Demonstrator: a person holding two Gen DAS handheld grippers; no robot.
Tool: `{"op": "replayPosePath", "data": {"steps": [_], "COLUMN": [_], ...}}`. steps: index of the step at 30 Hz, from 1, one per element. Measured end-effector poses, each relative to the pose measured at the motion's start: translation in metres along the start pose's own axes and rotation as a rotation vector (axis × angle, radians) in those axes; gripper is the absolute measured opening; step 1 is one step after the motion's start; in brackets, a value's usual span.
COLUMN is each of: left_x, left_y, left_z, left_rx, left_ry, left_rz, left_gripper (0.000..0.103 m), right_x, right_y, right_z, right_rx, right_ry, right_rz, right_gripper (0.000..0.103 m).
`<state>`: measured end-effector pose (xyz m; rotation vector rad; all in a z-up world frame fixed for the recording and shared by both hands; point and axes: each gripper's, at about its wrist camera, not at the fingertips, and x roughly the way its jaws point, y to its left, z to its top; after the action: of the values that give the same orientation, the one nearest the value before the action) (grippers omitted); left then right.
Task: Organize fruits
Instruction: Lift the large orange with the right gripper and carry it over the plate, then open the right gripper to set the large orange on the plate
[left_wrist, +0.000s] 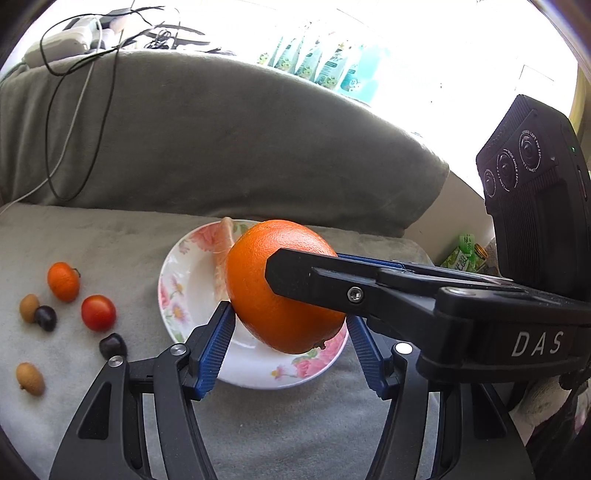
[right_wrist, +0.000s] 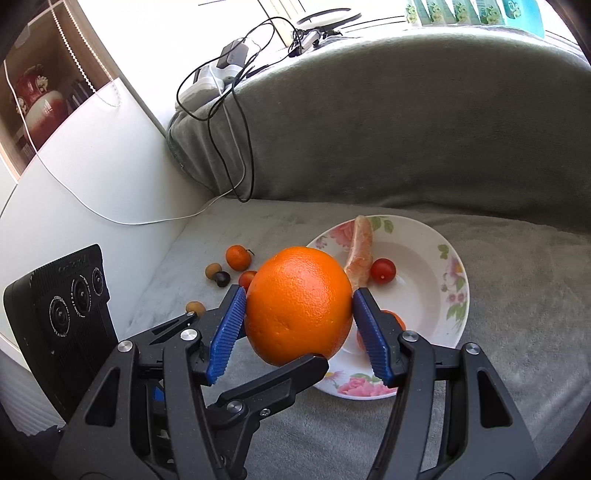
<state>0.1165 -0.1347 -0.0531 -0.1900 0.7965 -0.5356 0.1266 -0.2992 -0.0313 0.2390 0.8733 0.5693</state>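
Observation:
A large orange (left_wrist: 280, 288) (right_wrist: 299, 306) hangs above the floral plate (left_wrist: 177, 280) (right_wrist: 458, 288), with both grippers on it. My left gripper (left_wrist: 290, 321) has its blue pads against the orange's sides. My right gripper (right_wrist: 297, 317) grips it too, its finger (left_wrist: 306, 275) crossing the fruit in the left wrist view. On the plate lie a grapefruit wedge (right_wrist: 360, 251), a cherry tomato (right_wrist: 383, 270) and a partly hidden small orange fruit (right_wrist: 395, 319).
Loose fruits lie on the grey blanket left of the plate: a mandarin (left_wrist: 63, 281), a tomato (left_wrist: 98, 312), two dark cherries (left_wrist: 112, 345), two tan longans (left_wrist: 30, 378). A sofa back (left_wrist: 221, 140) with cables (right_wrist: 229, 92) rises behind. A white wall (right_wrist: 92, 177) stands at left.

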Motion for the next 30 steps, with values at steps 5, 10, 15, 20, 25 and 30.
{"op": "replayPosePath", "data": {"steps": [5,10,15,20,25,30], "left_x": [0.025,0.044,0.058,0.066,0.055,0.043], "left_y": [-0.014,-0.024,-0.026,-0.028,-0.027,-0.026], "left_z": [0.007,0.011,0.014,0.012,0.013,0.014], "left_rx": [0.013,0.018,0.017,0.031,0.047,0.058], "left_ry": [0.037,0.061,0.083,0.103,0.082,0.063], "left_rz": [-0.022,-0.025,-0.028,-0.011,0.002,0.010], "left_gripper": [0.062,0.062,0.062,0.060,0.060,0.060], "right_x": [-0.003,0.000,0.005,-0.001,-0.011,-0.014], "right_y": [-0.027,-0.049,-0.063,-0.068,-0.069,-0.068], "right_z": [0.003,0.007,0.011,0.013,0.017,0.015], "right_rx": [0.045,0.087,0.116,0.120,0.138,0.141], "right_ry": [-0.006,-0.007,-0.003,-0.052,-0.097,-0.107], "right_rz": [-0.018,-0.025,-0.033,-0.054,-0.072,-0.085], "right_gripper": [0.063,0.063,0.063,0.063,0.066,0.074]}}
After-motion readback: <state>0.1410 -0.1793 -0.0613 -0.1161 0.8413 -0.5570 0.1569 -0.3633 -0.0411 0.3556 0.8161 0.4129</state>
